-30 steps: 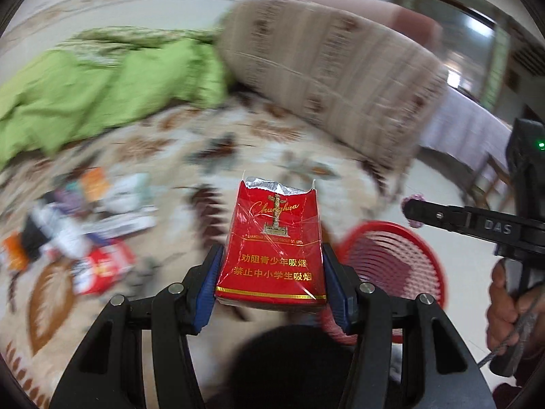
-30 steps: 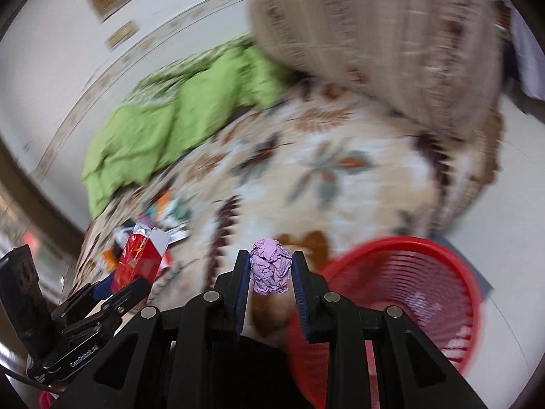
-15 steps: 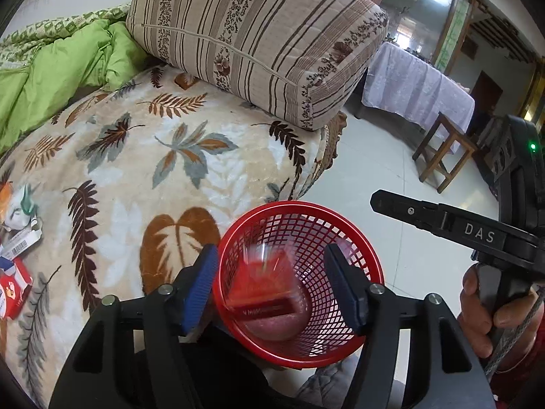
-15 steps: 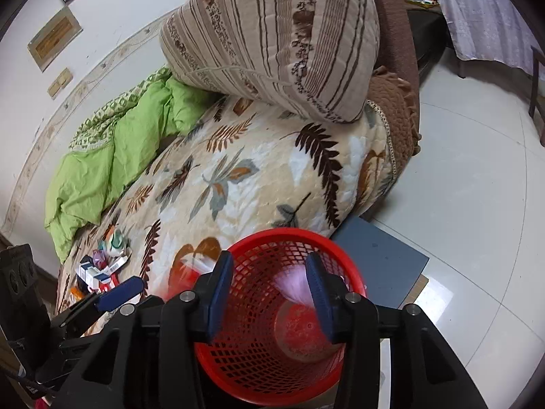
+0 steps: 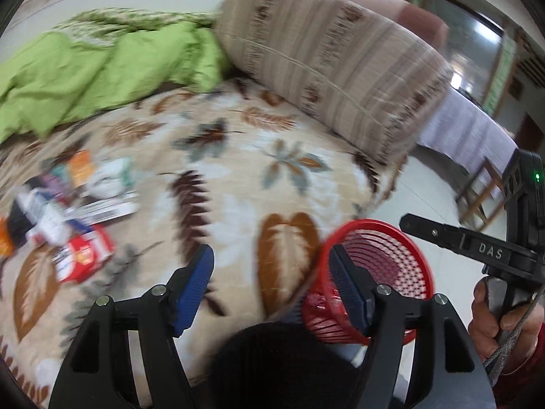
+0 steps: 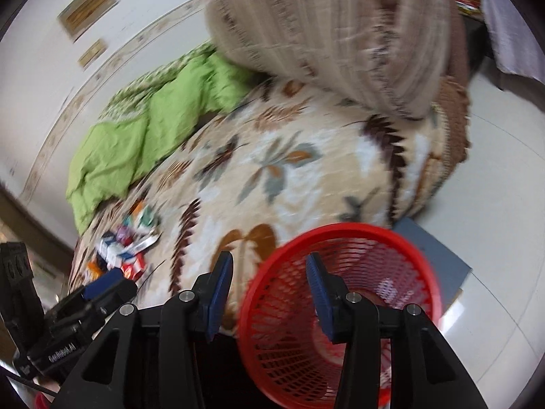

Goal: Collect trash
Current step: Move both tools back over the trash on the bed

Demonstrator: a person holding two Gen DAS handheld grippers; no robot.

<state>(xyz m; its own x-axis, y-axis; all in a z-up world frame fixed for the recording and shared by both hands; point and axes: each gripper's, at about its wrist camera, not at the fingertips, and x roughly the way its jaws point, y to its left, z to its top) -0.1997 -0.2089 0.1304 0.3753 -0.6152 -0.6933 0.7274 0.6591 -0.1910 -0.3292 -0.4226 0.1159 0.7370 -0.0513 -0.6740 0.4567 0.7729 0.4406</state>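
Your left gripper [image 5: 270, 281] has its jaws spread wide with nothing between the blue pads. Your right gripper [image 6: 269, 293] is likewise agape and empty, your right hand [image 5: 504, 310] wrapped around its handle.

"DAS" on the right gripper [image 5: 422, 230]; other gripper's label unreadable.

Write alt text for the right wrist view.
The right tool, open and empty, hovers at the rim of a red mesh basket on the floor beside a leaf-patterned blanket. A pile of wrappers lies farther back at left, near the left tool; the picture is motion-blurred.
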